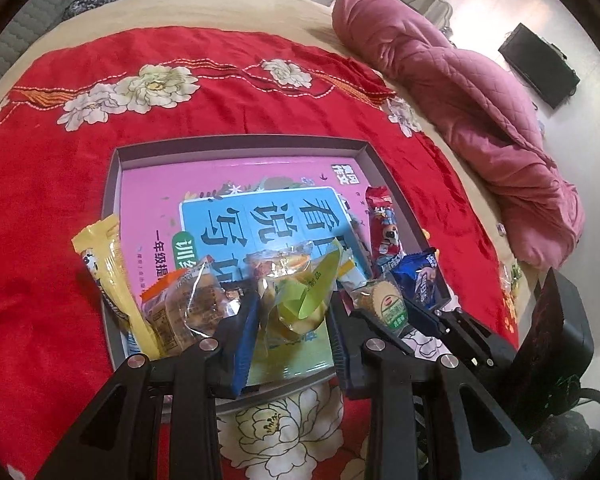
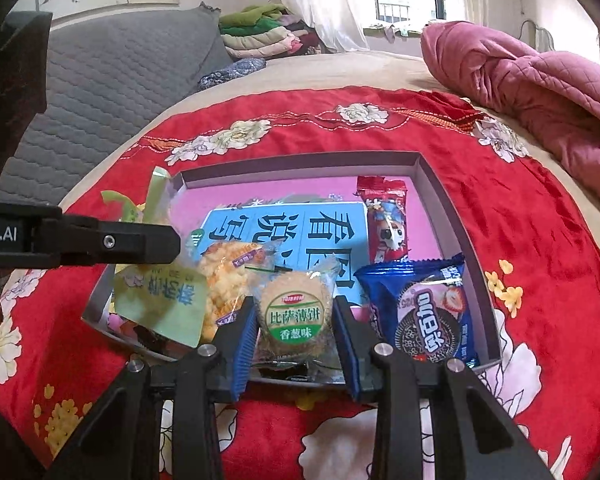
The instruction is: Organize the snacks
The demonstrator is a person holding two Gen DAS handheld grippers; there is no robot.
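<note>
Snacks lie in a grey tray (image 2: 432, 178) on the bed's red blanket (image 2: 540, 220). Left hand-held gripper (image 1: 294, 308) clamps a clear green packet (image 1: 296, 292) above the tray's near edge. Right hand-held gripper (image 2: 294, 316) grips a round biscuit pack (image 2: 294, 316); an Oreo pack (image 2: 428, 312) lies just right.

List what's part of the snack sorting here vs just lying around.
Job: gray tray, round biscuit pack, blue cookie pack, red candy pack, green pack, yellow pack.
Lying about: pink quilt, folded clothes, red blanket.
</note>
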